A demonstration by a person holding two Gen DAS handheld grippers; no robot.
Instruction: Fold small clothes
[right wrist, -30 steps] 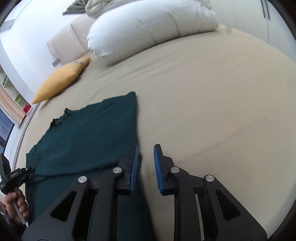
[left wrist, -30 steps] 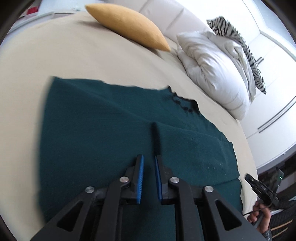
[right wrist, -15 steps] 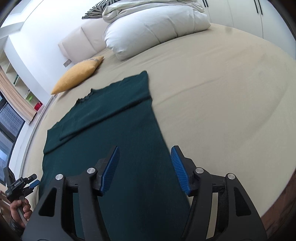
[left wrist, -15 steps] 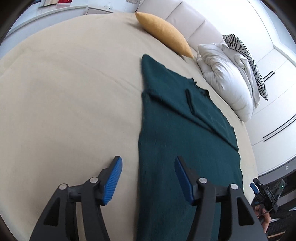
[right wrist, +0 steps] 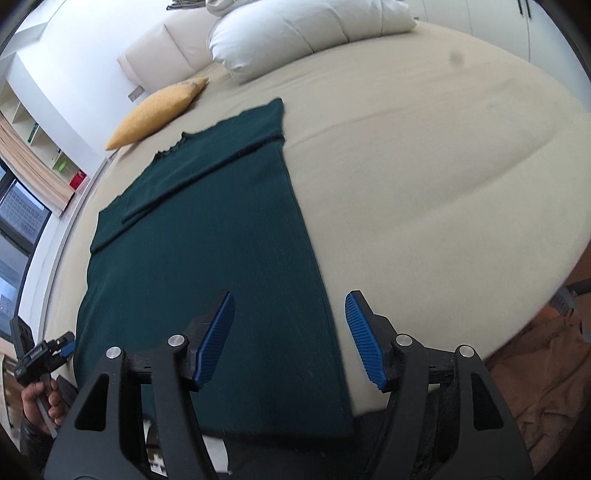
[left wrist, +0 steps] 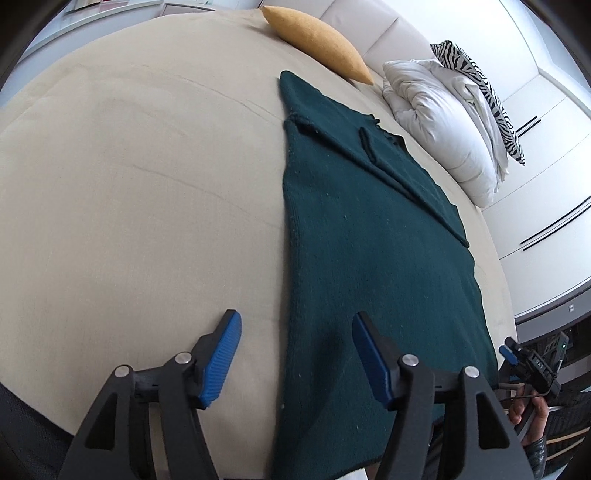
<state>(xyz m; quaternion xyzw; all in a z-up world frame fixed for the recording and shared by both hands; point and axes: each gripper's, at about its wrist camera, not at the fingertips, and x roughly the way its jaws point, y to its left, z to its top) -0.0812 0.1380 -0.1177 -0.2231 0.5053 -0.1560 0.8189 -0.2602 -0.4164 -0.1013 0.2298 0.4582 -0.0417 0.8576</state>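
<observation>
Left wrist view: left gripper [left wrist: 295,354] spread wide, nothing between the blue pads [left wrist: 221,363], straddling the left long edge of the dark green sweater [left wrist: 369,258]. Sweater flat on the beige bed [left wrist: 129,184], running lengthwise away from the camera, sleeves folded across the upper body, near hem at the bed's near edge. Yellow cushion [left wrist: 317,40] just past the far end of the sweater, against the headboard. White pillows [left wrist: 443,122] to the right of it, zebra-print pillow [left wrist: 480,92] stacked behind. Right gripper [left wrist: 517,354] visible at lower right beside the sweater's right edge, held in a hand [left wrist: 532,417]; too small here to read its jaws.

Right wrist view: right gripper [right wrist: 290,339] also spread wide and empty, straddling the right long edge of the sweater [right wrist: 207,266] near the hem. Same flat layout on the bed [right wrist: 424,166], folded sleeve band across the far part. Yellow cushion [right wrist: 159,110] beyond the neckline, white pillow [right wrist: 303,33] further right. Left gripper [right wrist: 48,350] at lower left by the opposite edge, hand [right wrist: 40,402] on its grip.
</observation>
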